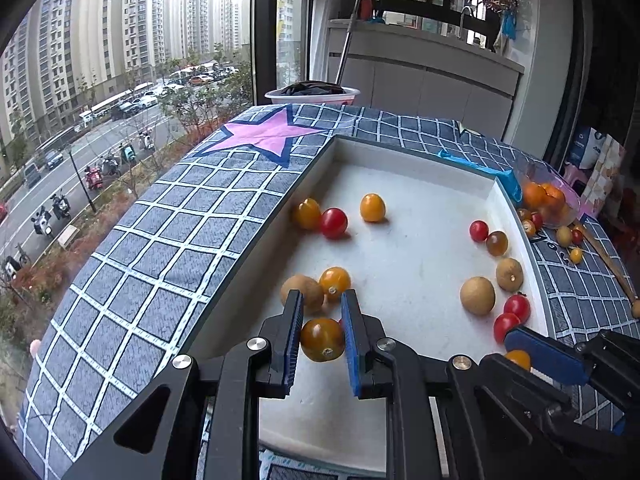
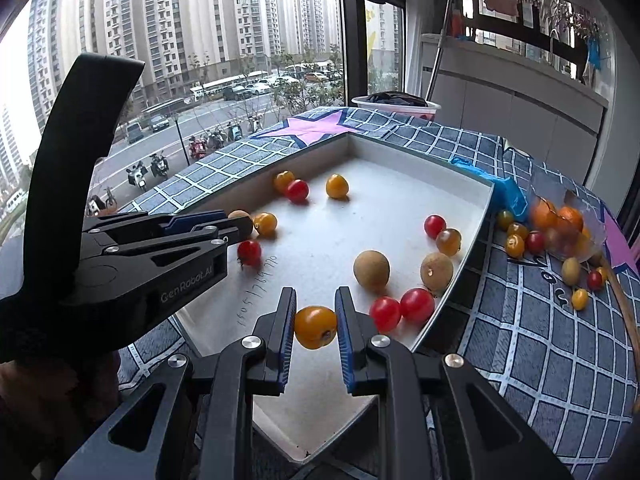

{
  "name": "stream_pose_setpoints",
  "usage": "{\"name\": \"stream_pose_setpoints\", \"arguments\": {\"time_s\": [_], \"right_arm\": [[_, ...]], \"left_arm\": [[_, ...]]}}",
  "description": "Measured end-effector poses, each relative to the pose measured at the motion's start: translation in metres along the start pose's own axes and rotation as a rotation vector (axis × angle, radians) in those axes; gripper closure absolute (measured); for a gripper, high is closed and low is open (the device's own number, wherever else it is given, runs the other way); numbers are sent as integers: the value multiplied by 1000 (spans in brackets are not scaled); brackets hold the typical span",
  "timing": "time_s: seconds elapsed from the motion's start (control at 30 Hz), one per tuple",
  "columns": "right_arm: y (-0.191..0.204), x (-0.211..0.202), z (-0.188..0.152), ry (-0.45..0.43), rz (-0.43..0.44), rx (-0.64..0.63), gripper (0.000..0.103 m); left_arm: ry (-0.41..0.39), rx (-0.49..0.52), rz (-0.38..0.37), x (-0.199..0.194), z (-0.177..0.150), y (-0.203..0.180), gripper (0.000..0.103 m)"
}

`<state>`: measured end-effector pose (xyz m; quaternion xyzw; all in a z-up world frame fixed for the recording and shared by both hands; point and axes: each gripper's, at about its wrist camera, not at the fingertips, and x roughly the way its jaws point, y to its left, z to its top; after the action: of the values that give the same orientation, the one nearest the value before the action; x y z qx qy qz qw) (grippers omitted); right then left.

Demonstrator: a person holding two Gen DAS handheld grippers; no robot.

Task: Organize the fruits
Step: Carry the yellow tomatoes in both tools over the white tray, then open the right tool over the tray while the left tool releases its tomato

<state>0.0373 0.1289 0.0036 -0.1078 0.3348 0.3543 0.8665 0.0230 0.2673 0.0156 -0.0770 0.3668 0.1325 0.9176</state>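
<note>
While both tongs hang over the near end of the white tray (image 1: 416,160), each is closed on a small tomato. The left tongs (image 1: 322,338) pinch an amber tomato (image 1: 322,340) between the blue pads, just above the tray floor by its left wall. The right tongs (image 2: 316,326) clamp an orange tomato (image 2: 315,327) the same way, near the tray's front edge.

Inside the tray, a brown longan (image 1: 302,292) and an orange tomato (image 1: 335,281) lie just beyond the left tongs' tips, touching each other. Farther back along the left wall sit three more tomatoes (image 1: 333,222). Toward the tray's right wall lie two longans (image 2: 372,271), two red tomatoes (image 2: 401,309) side by side, and a red and a brownish one behind them. One red tomato (image 2: 249,252) sits just under the left tongs, seen from the right camera.

Outside the tray's right wall, on the checked cloth (image 2: 540,340) over the bench, more fruit (image 2: 556,220) spills from a clear bag, with loose small tomatoes scattered near it. A blue bag (image 2: 506,192) lies at the tray's far right corner.
</note>
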Motion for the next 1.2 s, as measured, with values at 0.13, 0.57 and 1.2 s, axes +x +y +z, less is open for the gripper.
{"name": "stream_pose_setpoints", "arguments": {"time_s": [0.13,0.57,1.2], "right_arm": [[-1,3,1,16,-4,7,82],[1,9,1,49,-6,-9,80],[-9,-13,-4,-36,-14,32,39]], "left_arm": [[13,-2,-12,3,0,0,82],[25,-1,-12,7,0,-2,81],[-41,-49,28,-6,-1,9,21]]}}
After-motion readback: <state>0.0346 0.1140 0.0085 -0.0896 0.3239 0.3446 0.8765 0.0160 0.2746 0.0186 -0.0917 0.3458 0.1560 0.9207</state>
